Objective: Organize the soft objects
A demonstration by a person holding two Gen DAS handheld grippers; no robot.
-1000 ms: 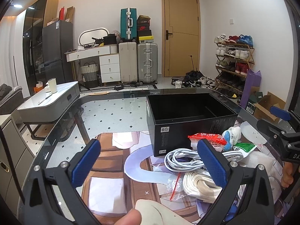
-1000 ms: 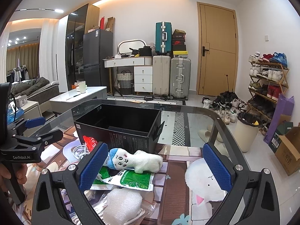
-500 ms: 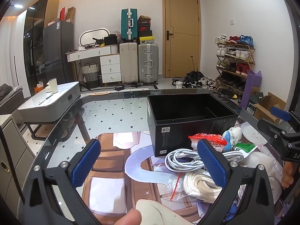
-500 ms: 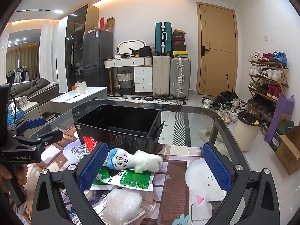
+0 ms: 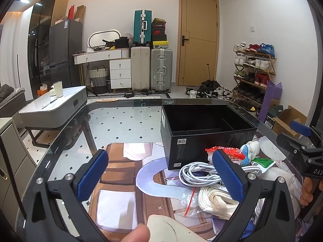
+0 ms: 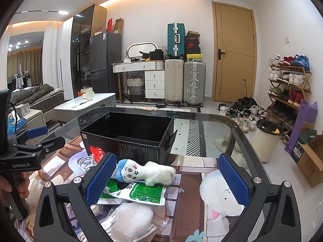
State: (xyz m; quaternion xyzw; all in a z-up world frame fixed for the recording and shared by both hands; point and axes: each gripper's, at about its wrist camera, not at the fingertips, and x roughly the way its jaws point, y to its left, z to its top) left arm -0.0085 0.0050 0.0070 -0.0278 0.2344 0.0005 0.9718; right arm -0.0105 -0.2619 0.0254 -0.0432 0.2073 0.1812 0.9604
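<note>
Right wrist: fingers (image 6: 101, 179) wide above plush toy (image 6: 145, 174).

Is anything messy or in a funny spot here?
Yes. The white plush toy with a blue cap lies toppled across a green packet, beside tangled white cables, while the open black box behind them looks empty.

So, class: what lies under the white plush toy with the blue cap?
The plush toy rests partly on a green packet, its head over the packet's edge. What lies beneath the packet is covered.
</note>
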